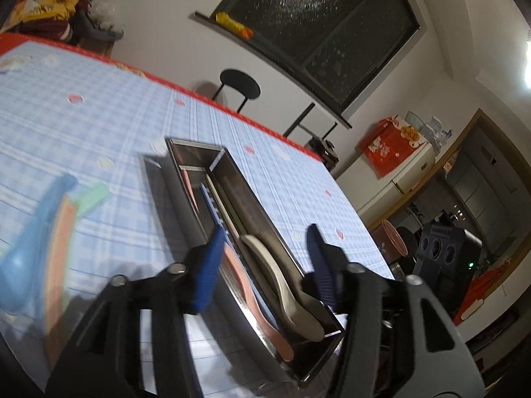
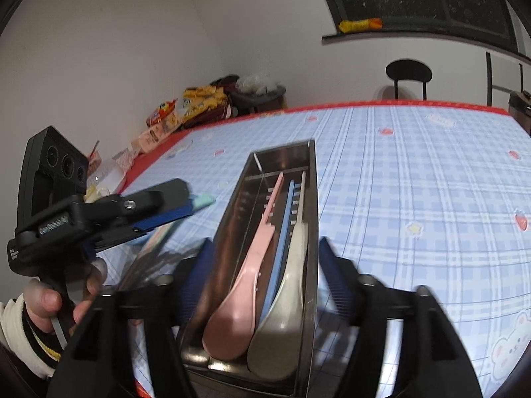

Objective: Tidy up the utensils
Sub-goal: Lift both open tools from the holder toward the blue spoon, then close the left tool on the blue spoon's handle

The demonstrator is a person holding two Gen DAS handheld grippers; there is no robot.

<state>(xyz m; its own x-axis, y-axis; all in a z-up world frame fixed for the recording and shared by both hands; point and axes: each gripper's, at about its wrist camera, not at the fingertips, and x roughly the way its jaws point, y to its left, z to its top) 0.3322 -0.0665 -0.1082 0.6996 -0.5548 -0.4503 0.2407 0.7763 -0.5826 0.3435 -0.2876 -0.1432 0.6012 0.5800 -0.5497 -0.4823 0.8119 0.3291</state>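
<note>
Right gripper [image 2: 262, 265] jaws stood wide, astride metal tray [image 2: 308, 219], gripping nothing. Left gripper [image 1: 262, 258] likewise spread, empty, over same tray. Pink spoon [image 2: 239, 301], beige spoon [image 2: 282, 328] lay inside. Tray sat on checked tablecloth [image 2: 415, 172].

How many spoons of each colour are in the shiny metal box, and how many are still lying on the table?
In the metal box:
Pink spoon: 1
Blue spoon: 1
Grey-white spoon: 1
On the table, blurry:
Blue spoon: 1
Orange utensil: 1
Green utensil: 1
Total: 6
</note>
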